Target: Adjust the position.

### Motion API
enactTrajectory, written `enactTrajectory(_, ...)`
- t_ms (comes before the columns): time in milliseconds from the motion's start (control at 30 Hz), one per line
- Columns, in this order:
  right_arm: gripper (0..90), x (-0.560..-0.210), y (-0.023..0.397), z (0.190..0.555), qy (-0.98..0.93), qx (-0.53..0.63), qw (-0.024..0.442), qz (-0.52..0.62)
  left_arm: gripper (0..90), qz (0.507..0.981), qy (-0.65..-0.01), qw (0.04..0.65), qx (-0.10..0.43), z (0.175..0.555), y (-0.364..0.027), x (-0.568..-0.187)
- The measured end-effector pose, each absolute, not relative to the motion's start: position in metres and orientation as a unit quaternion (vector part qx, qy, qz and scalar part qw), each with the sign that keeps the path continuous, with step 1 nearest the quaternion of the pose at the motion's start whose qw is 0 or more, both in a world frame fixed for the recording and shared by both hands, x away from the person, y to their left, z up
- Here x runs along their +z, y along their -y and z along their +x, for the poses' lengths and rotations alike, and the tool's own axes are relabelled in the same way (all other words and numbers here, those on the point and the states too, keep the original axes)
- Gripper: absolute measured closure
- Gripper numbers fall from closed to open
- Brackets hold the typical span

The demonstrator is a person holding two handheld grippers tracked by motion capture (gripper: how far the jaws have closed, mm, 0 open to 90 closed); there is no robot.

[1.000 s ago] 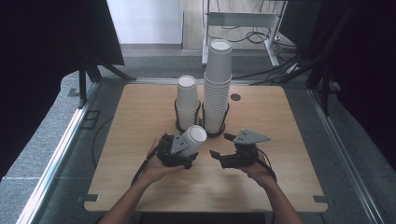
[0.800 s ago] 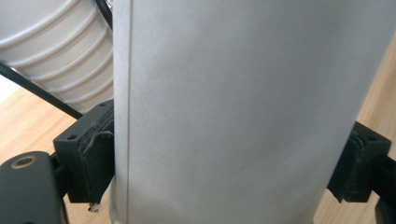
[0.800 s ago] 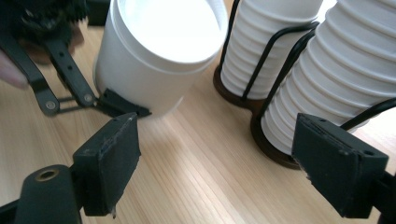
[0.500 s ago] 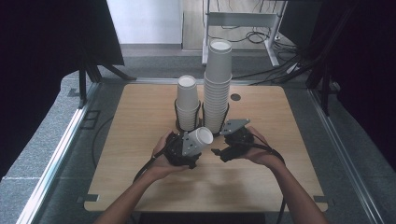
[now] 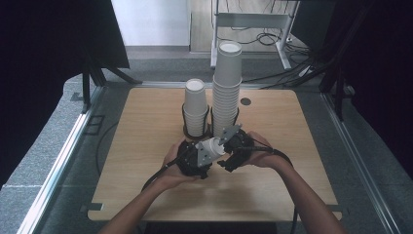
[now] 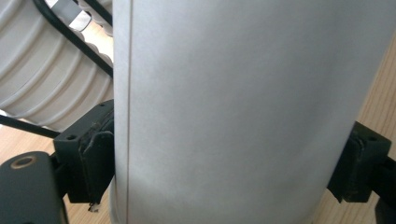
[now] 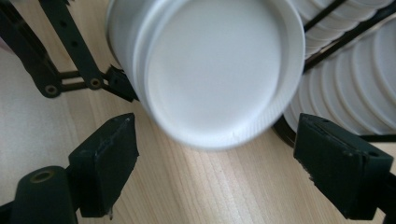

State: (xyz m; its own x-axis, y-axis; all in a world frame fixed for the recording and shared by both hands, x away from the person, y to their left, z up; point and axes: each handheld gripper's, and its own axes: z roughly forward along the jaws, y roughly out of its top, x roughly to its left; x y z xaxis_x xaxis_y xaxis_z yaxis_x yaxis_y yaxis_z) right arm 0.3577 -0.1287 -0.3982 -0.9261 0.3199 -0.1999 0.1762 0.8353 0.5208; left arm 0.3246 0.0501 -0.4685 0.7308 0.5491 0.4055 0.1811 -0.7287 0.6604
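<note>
1. Left gripper (image 5: pixel 203 157) clamps white paper cup (image 5: pixel 212 147), held sideways above near-centre surface (image 5: pixel 146 146).
2. Right gripper (image 5: pixel 225 155) jaws spread wide, facing cup's rim, not touching.
3. Cup stacks (image 5: pixel 226 87) just behind.

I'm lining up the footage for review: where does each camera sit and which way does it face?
High view: above the person's side of the wooden table, looking forward and down; both forearms, left claw and right claw show.
Left gripper view: on the left claw, looking along its jaws, which clamp the white cup.
Right gripper view: on the right claw, facing the cup's closed end between open jaws.
All three share that cup and the cup stacks.
</note>
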Motion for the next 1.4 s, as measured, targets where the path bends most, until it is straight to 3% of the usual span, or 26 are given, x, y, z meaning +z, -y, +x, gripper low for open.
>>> enactTrajectory(433, 13.4, -0.397, 0.111, 0.372, -0.974, 0.195, 0.062, 0.094, 12.0, 0.886, -0.164, 0.284, 0.329, 0.317, -0.034, -0.466)
enactTrajectory(633, 18.2, -0.402, 0.102, 0.375, -0.982, 0.168, 0.032, 0.083, 11.9, 0.886, -0.143, 0.278, 0.343, 0.311, -0.024, -0.469)
enactTrajectory(1200, 21.9, -0.405, 0.107, 0.382, -0.982, 0.167, 0.022, 0.085, 10.7, 0.885, -0.146, 0.278, 0.343, 0.315, -0.023, -0.47)
enactTrajectory(1400, 22.3, -0.405, 0.109, 0.383, -0.981, 0.171, 0.025, 0.091, 0.0, 0.886, -0.167, 0.279, 0.331, 0.316, -0.025, -0.469)
